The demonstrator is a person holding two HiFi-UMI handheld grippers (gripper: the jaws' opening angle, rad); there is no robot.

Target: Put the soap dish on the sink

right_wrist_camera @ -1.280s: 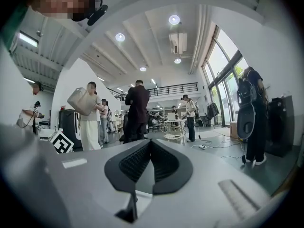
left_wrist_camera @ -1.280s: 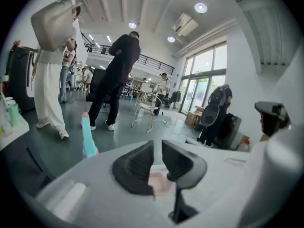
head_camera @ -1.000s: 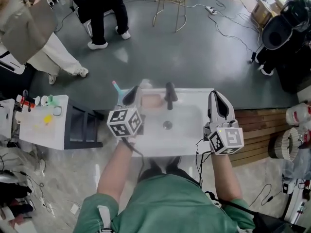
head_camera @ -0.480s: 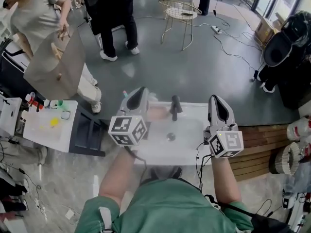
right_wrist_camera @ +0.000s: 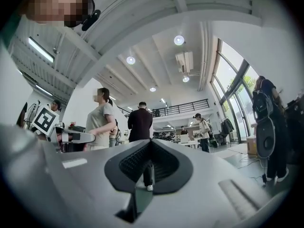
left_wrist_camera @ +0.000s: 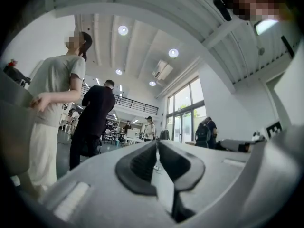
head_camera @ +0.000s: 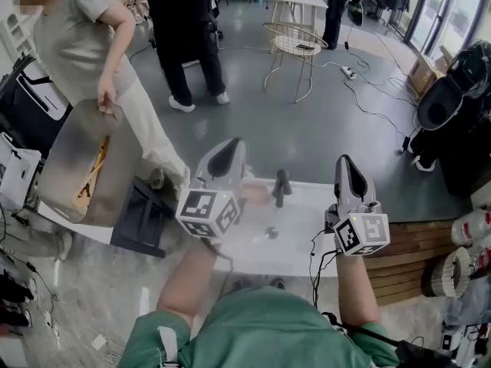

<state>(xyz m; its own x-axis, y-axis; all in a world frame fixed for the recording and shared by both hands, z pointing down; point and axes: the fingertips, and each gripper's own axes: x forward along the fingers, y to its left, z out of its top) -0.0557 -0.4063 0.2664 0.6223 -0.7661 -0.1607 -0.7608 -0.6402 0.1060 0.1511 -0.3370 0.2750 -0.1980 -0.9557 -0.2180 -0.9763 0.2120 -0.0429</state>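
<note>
Plainly, both tools are held over the sink [head_camera: 295,248], tips pointing away from the person. The left gripper [head_camera: 229,147] has its jaws pressed together on nothing — the right gripper [head_camera: 343,162] likewise. The soap dish [head_camera: 258,193] sits on the sink's far edge, just right of the left gripper, beside the faucet [head_camera: 281,185].

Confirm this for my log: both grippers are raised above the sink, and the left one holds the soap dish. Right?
Wrong on the hold. The left gripper view shows the left gripper with its jaws together on nothing; in the head view the pink soap dish lies on the sink beside the faucet. The rest holds.
</note>
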